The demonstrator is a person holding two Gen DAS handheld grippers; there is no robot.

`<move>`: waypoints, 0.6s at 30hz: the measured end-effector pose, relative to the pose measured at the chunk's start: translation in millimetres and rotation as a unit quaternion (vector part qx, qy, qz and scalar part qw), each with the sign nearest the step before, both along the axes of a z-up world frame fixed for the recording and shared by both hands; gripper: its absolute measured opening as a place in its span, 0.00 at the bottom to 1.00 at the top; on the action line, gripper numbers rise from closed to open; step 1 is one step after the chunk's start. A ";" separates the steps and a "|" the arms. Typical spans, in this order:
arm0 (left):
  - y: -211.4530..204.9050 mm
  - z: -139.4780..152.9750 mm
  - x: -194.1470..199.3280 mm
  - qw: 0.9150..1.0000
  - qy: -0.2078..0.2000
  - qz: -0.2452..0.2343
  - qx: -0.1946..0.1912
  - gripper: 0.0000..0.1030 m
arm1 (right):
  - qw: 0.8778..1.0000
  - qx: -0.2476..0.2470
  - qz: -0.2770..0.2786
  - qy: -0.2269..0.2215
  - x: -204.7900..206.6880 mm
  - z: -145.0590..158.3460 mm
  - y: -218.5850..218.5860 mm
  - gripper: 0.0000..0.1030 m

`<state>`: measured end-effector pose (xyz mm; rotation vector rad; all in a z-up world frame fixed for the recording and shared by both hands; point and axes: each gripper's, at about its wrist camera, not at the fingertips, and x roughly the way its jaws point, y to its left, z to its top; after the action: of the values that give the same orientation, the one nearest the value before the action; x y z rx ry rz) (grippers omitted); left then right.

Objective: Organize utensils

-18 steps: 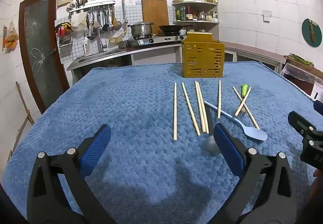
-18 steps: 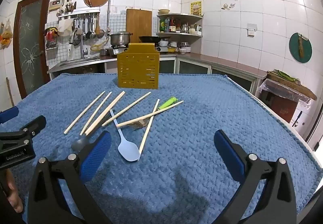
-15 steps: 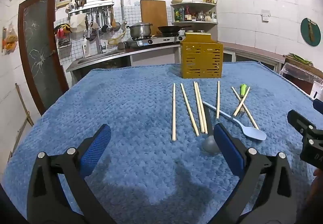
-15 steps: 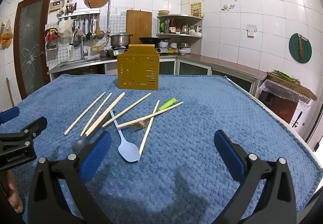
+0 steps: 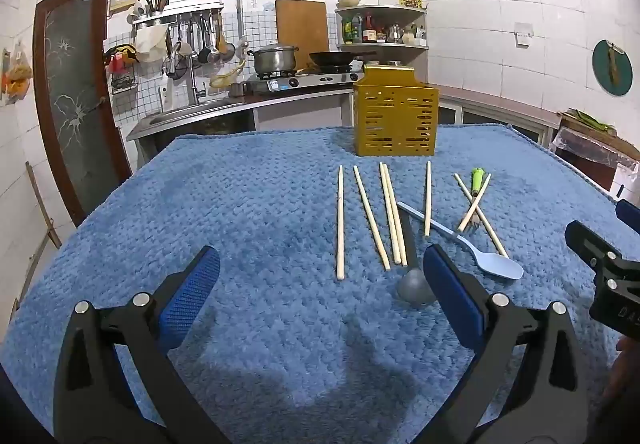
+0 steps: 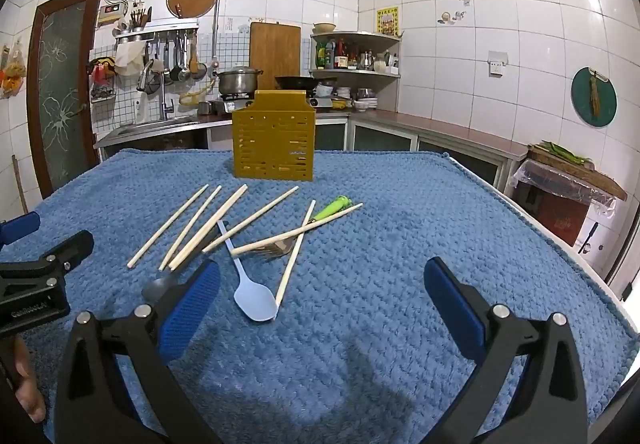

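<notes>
Several pale wooden chopsticks lie spread on the blue cloth in front of a yellow slotted utensil holder. Among them are a light blue spoon, a dark grey spoon and a green-handled fork under two crossed chopsticks. My left gripper stands open above the cloth, short of the chopsticks, with nothing between its fingers. My right gripper is open too, just right of the light blue spoon, holding nothing.
The blue textured cloth covers the whole table; its right edge drops off near a covered box. A kitchen counter with sink, stove and pots runs behind the holder. A hand holds the left gripper at the lower left.
Both views have shifted only slightly; the utensils lie as before and both grippers stay open.
</notes>
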<state>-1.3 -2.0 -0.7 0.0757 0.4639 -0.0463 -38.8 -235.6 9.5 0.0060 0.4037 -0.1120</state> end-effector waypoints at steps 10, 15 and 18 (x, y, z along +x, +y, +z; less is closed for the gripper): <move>-2.2 -0.6 -0.2 1.000 -0.002 -0.002 0.005 0.95 | 1.000 0.001 -0.003 0.004 5.2 -6.3 -5.5 0.97; -2.4 -0.6 -0.3 1.000 -0.002 -0.002 0.005 0.95 | 1.000 0.004 -0.003 0.006 5.0 -6.3 -4.2 0.97; -2.8 -0.7 -0.3 1.000 -0.002 -0.002 0.006 0.95 | 1.000 0.005 -0.003 0.005 6.8 -8.1 -4.3 0.97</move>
<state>-1.7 -4.9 -1.4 0.0880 0.4609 -0.0480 -32.0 -239.9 1.4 0.0169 0.4147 -0.1168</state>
